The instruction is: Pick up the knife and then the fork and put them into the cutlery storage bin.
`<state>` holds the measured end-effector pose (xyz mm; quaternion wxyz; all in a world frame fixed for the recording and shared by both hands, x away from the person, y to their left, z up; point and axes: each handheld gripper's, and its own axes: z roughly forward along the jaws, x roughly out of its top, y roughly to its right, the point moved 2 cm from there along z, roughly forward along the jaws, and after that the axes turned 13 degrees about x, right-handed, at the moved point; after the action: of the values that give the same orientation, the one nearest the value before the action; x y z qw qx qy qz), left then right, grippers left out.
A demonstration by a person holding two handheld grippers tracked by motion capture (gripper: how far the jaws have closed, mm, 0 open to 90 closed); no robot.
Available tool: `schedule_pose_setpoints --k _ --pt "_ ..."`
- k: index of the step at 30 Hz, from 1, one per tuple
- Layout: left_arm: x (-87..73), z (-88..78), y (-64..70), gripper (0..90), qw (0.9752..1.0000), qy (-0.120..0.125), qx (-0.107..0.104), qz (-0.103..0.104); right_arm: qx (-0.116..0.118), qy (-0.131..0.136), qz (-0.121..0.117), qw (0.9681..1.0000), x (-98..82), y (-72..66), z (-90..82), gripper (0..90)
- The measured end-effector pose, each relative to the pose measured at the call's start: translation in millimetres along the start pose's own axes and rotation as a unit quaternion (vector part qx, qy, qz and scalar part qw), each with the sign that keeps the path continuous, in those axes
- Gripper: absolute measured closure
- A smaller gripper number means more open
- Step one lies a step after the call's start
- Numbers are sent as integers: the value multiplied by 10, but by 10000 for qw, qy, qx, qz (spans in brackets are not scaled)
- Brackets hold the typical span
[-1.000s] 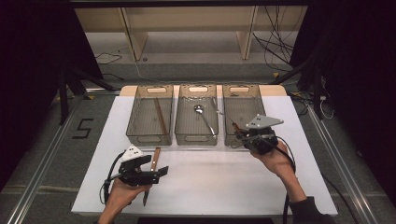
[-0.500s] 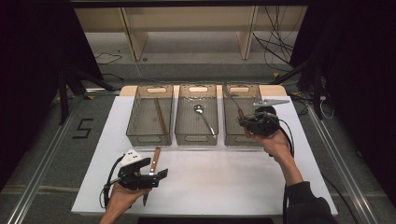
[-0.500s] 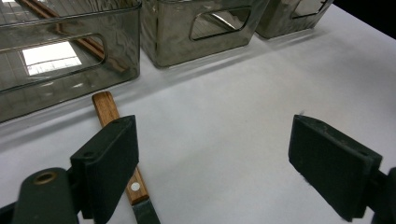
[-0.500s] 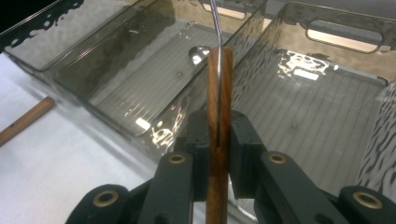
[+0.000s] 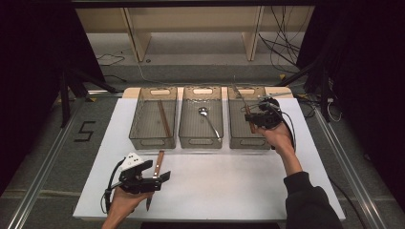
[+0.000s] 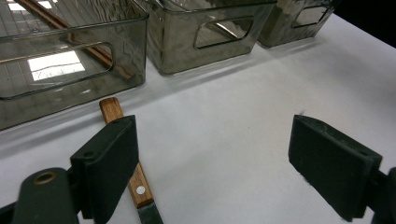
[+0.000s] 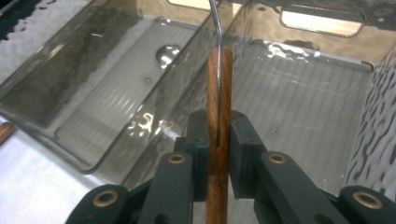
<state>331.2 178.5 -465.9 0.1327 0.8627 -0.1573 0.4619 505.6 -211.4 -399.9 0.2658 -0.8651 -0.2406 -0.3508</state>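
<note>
Above, in the high view, the right gripper (image 5: 252, 116) hangs over the right bin (image 5: 248, 141), clamped on a wood-handled utensil (image 5: 242, 102) whose metal end points away from it, probably a fork. Wide white table (image 5: 229, 181) lies free between both grippers. The left gripper (image 5: 160, 177) rests near the front edge, a knife (image 5: 159, 158) under it.

From the left gripper view, the jaws stand wide apart, and the knife handle (image 6: 112, 110) lies just under the left pad, close to a bin wall.

From the right gripper view, the pads pinch the wooden handle (image 7: 218, 121), the bin floor (image 7: 299, 93) below.
</note>
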Motion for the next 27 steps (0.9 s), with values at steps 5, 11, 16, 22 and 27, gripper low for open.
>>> schedule_pose_setpoints --k 5,11,16,22,27 --pt "-8 -13 -5 160 10000 40 -33 -24 -95 -108 177 9997 24 81 73 808" --pt "-29 -7 -6 159 10000 18 -38 -12 -215 -205 260 9992 49 127 144 808" --pt "-34 -11 -14 159 10000 28 -36 -31 -313 -267 402 9983 29 194 185 808" --pt "-36 -9 -17 159 10000 28 -33 -40 -400 -317 533 9973 2 244 213 807" --pt "-38 -7 -13 159 10000 31 -34 -5 -412 -344 580 9969 -17 238 247 807"
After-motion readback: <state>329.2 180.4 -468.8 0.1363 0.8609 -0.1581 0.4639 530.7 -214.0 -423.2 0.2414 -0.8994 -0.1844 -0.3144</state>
